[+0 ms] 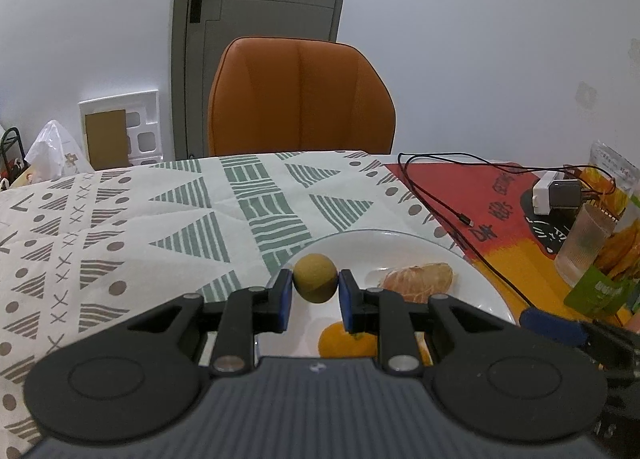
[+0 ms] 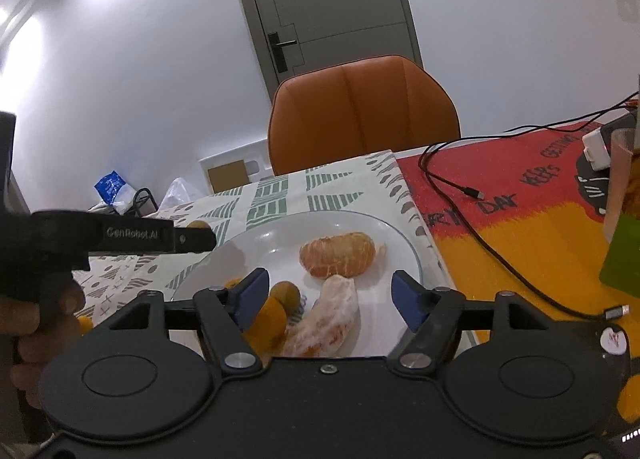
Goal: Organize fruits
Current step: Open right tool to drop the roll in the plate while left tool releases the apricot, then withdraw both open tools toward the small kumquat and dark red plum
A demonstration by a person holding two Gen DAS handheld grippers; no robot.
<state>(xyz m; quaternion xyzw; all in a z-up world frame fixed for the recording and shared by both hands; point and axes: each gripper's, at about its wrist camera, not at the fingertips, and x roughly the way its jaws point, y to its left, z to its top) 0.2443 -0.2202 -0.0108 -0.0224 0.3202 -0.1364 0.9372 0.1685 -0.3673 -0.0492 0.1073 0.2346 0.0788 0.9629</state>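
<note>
From the left wrist view, the left gripper [image 1: 315, 291] has its blue pads clamped on a small round yellow-green fruit [image 1: 315, 278], held over the left rim of the white plate [image 1: 460, 259]. A peeled tangerine [image 1: 418, 282] lies on the plate at three o'clock from the fruit, and an orange fruit [image 1: 344, 341] sits at six o'clock beneath the fingers. From the right wrist view, the right gripper [image 2: 332, 299] hangs with its fingers spread wide and empty over the plate's near edge; a peeled segment cluster [image 2: 332, 319] lies between them, the tangerine at twelve o'clock, a second small fruit [image 2: 286, 294] at nine o'clock.
</note>
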